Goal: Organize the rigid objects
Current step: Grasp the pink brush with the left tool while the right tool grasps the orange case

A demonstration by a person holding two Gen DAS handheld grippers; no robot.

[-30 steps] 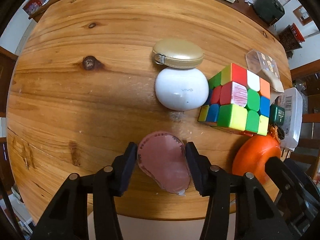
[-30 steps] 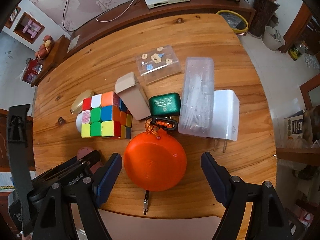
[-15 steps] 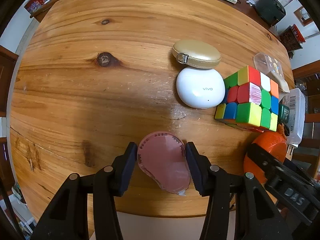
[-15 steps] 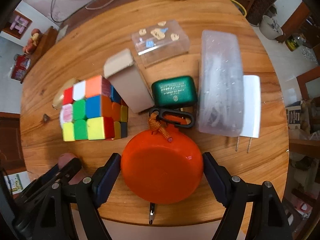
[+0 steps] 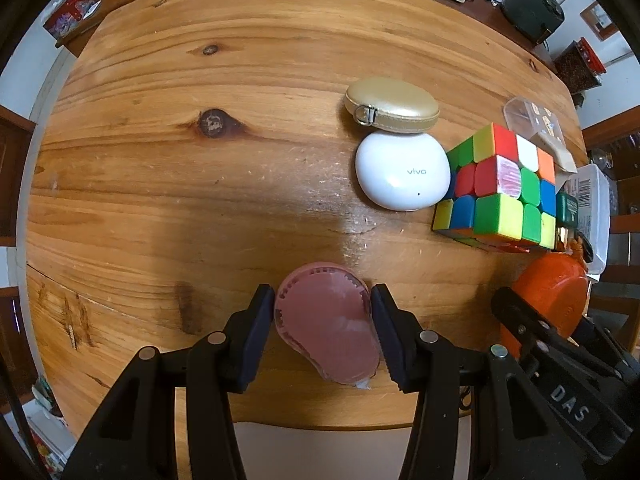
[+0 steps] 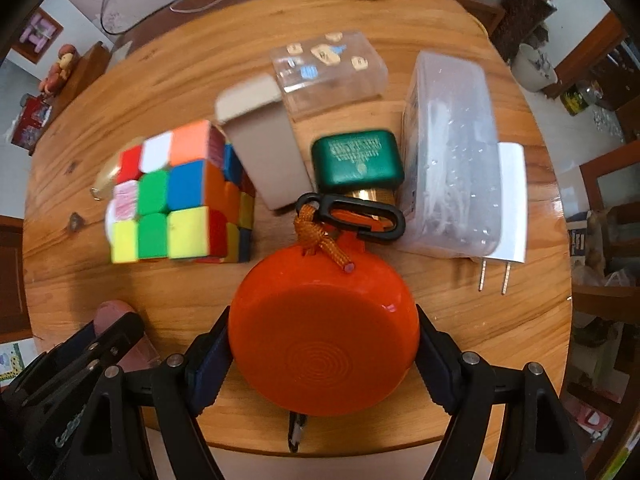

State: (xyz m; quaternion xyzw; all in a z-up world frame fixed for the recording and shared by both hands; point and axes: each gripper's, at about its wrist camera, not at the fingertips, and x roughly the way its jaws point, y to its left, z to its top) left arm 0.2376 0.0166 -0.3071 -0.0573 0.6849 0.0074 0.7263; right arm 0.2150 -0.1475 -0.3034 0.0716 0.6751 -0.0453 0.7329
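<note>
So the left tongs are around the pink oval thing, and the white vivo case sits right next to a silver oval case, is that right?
Not quite. The left wrist view shows the oval case touching the white vivo case is gold, not silver. The rest holds: the left tongs have the pink oval piece between them.

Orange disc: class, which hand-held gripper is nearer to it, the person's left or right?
Right. The right hand-held gripper straddles the orange disc, a finger on each side. The left hand-held gripper is off beside it, around the pink piece.
</note>
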